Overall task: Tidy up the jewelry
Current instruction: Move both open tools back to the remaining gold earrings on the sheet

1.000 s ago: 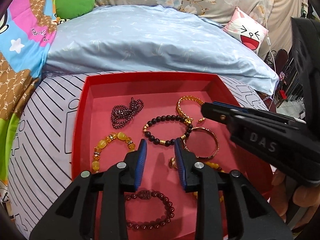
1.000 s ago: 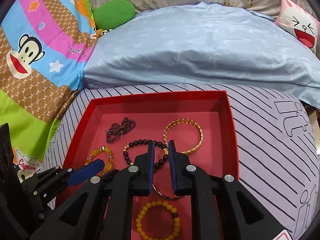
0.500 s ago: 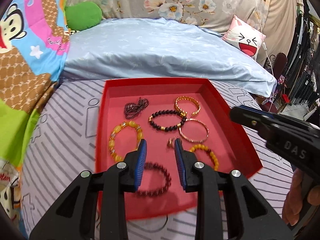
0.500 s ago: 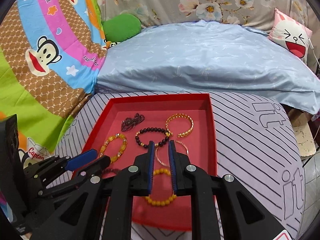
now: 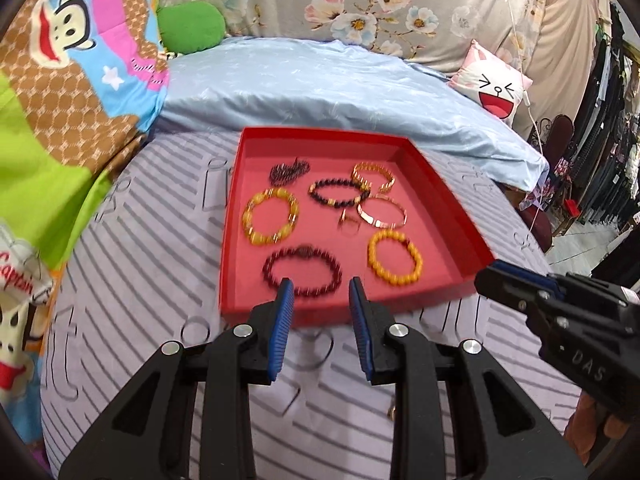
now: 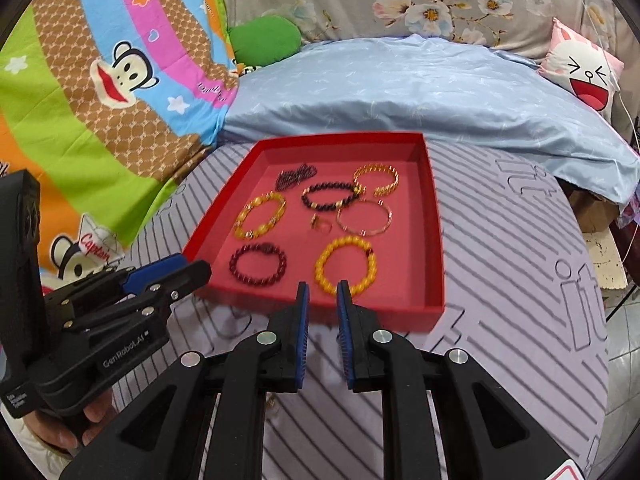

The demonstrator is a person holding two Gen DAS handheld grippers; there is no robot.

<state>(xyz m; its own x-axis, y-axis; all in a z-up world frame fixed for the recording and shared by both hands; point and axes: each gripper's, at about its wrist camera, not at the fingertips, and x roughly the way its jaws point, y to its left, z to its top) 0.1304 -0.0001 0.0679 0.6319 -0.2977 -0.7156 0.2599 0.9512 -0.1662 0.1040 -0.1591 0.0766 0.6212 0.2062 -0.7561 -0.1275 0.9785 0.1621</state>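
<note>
Left gripper (image 5: 321, 286) hovers short of the red tray (image 5: 440, 184), jaws slightly apart, nothing between them. In the tray, left to right: amber bracelet (image 5: 271, 216), dark red bracelet (image 5: 302, 270), ring (image 5: 349, 224), yellow bracelet (image 5: 394, 257), all spread out singly; sorting looks finished or nearly so. Right gripper (image 6: 322, 288): narrow gap, empty.

Blurring everything inside the red tray (image 5: 440, 184) just ahead of the left gripper (image 5: 322, 292), smearing single beads past counting. Clipping a bit of the dark red bracelet (image 5: 304, 268) behind the tip of one blue pad. Leaving the small ring (image 5: 349, 222), farther beyond the tips, as a smudge too small for telling its shape. Mostly covering a gold speck (image 5: 393, 411) under one finger. Cutting off the right gripper (image 5: 490, 280), off to one side, at the picture's edge, barely showing the hand (image 5: 596, 420) beneath.
</note>
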